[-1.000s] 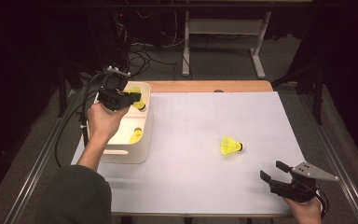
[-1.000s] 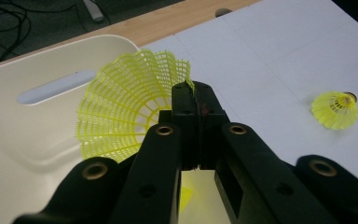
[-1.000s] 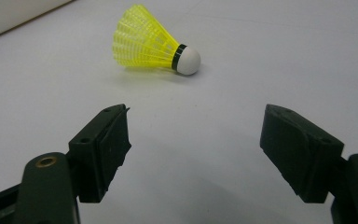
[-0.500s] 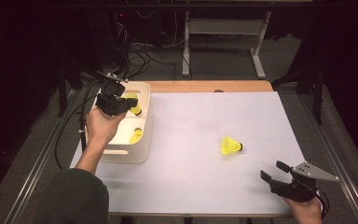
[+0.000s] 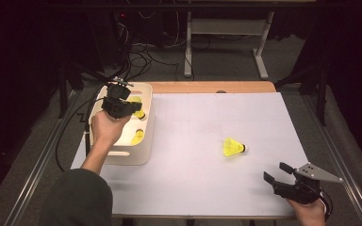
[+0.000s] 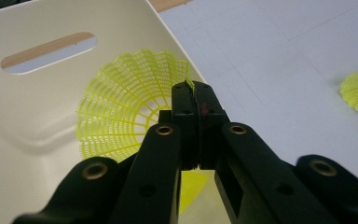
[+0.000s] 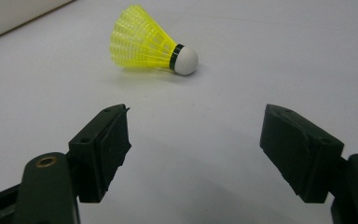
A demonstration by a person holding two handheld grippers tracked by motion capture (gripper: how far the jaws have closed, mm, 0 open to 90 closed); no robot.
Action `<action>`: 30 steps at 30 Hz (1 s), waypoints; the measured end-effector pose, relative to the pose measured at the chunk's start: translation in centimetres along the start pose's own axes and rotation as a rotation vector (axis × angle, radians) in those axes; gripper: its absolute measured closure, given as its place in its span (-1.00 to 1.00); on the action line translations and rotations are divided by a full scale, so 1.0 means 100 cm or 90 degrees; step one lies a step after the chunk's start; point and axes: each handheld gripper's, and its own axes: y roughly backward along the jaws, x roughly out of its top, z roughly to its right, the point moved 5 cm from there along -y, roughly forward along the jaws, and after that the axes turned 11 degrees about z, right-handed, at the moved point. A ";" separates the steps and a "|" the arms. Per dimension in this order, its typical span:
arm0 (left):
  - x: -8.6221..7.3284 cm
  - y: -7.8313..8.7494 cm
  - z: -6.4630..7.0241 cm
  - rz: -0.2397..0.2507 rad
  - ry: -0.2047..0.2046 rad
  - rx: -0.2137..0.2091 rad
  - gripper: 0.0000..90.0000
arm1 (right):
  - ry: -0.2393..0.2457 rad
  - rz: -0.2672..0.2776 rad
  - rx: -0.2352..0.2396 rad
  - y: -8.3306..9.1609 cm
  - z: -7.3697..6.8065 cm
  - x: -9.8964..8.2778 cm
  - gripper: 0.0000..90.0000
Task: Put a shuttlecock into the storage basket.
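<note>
My left gripper (image 5: pixel 134 109) hovers over a cream bin (image 5: pixel 122 157), shut on the skirt rim of a yellow shuttlecock (image 5: pixel 135 100). In the left gripper view the jaws (image 6: pixel 193 86) meet on the mesh edge of that shuttlecock (image 6: pixel 121 116), which hangs in front of the bin wall (image 6: pixel 51 93). A second yellow shuttlecock (image 5: pixel 138 137) lies on the bin floor. A third one (image 5: pixel 233 147) with a white cork lies on its side on the white table. My right gripper (image 5: pixel 274 171) rests open near the front right corner, pointing at that shuttlecock (image 7: pixel 151 44) from a short way off, fingertips (image 7: pixel 196 121) spread wide.
The white table sheet (image 5: pixel 193 179) spreads between the bin and my right gripper. A wooden strip (image 5: pixel 207 87) runs along the far edge. Cables (image 5: pixel 70 127) trail off the left side. Dark floor and a metal stand (image 5: pixel 226 33) lie beyond.
My left gripper has shifted slightly toward the near side over the bin, still carrying the shuttlecock. The right gripper and the shuttlecock on the table have stayed put.
</note>
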 end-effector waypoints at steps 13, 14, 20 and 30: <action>-0.003 -0.017 -0.006 -0.010 0.018 0.004 0.98 | 0.000 0.001 0.000 0.000 0.000 0.000 -0.46; -0.004 -0.018 -0.006 -0.013 0.018 0.004 0.98 | 0.000 0.001 0.000 0.000 0.000 0.000 -0.46; -0.005 -0.027 -0.009 -0.022 0.023 0.009 0.98 | 0.000 0.000 0.001 0.000 0.000 0.000 -0.46; -0.011 -0.038 -0.017 -0.047 0.044 0.005 0.98 | 0.000 -0.001 0.001 0.000 0.000 0.000 -0.46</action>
